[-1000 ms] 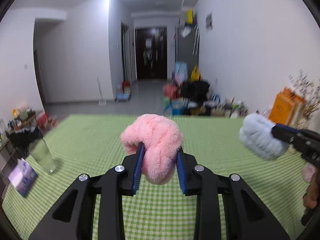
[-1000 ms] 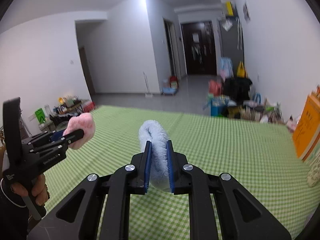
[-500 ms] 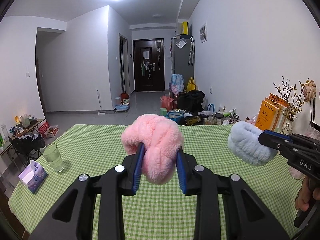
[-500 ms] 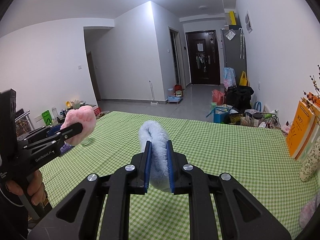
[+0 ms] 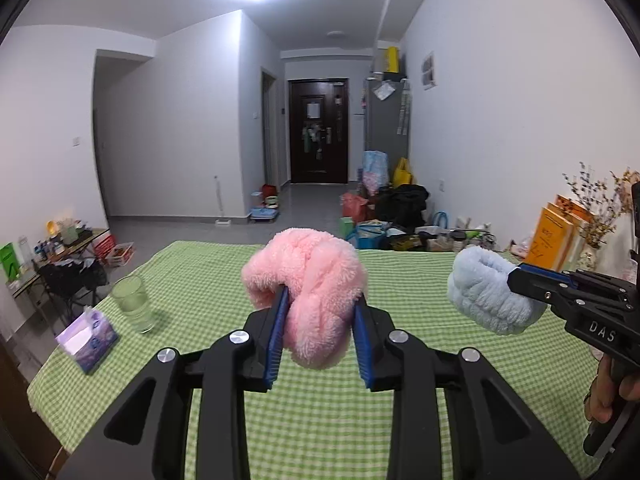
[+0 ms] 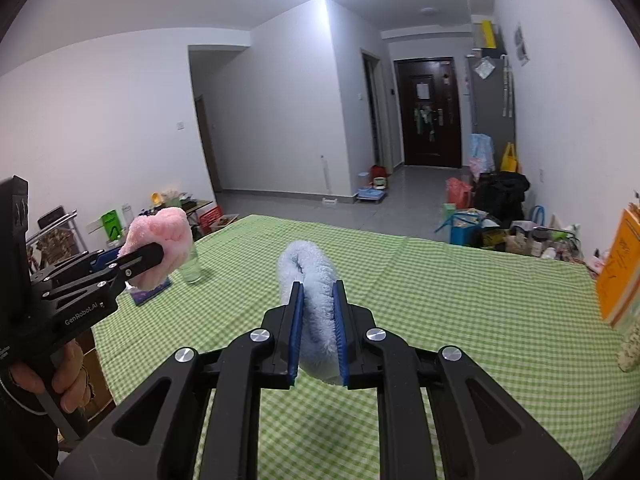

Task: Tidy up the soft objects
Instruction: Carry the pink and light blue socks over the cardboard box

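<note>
Left gripper pinches pink fluffy piece; right gripper pinches blue fluffy piece; both aloft over checked tablecloth. Cloth bare ahead toward 12 o'clock. Glass, tissue pack near the 9 o'clock edge. Books at 3 o'clock, partly cut off.

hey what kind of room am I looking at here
Probably a lived-in apartment's main room. A table under a green checked tablecloth faces a hallway ending at a dark front door, with bags and household clutter heaped along the wall.
</note>
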Tool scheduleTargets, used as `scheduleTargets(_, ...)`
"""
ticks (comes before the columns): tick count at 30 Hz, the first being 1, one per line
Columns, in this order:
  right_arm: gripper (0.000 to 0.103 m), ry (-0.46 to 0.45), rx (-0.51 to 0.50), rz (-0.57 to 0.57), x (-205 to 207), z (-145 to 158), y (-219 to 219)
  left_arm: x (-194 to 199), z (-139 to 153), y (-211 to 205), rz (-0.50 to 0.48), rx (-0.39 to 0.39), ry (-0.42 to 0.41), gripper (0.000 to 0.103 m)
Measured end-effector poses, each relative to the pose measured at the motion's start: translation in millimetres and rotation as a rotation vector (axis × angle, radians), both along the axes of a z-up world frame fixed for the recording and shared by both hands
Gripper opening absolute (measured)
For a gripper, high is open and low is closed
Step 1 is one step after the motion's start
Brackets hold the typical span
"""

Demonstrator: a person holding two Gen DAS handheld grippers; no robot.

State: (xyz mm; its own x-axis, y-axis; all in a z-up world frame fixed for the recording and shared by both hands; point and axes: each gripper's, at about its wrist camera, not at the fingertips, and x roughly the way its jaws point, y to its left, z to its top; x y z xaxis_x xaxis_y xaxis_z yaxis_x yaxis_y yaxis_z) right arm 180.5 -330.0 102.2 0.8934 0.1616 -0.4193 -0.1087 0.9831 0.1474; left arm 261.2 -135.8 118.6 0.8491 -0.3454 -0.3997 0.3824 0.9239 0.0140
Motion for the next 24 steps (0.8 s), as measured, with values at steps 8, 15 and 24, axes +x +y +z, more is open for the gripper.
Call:
scheduleTargets(8,0.015,0.021,0.009,0.149,35.2,-11.5,50.6,1.8,-12.0,76.3,0.155,-0.014,0.024,0.028)
scheduleTargets(15,0.015,0.069,0.002,0.393,65.8,-35.3,148.9,-27.8,-26.8,178.8,0.401,-0.012,0.019,0.028)
scheduleTargets(24,0.015,0.137,-0.006,0.752,72.9,-68.2,304.5,-117.0,-59.6,333.3,0.838,-0.016,0.058,0.028)
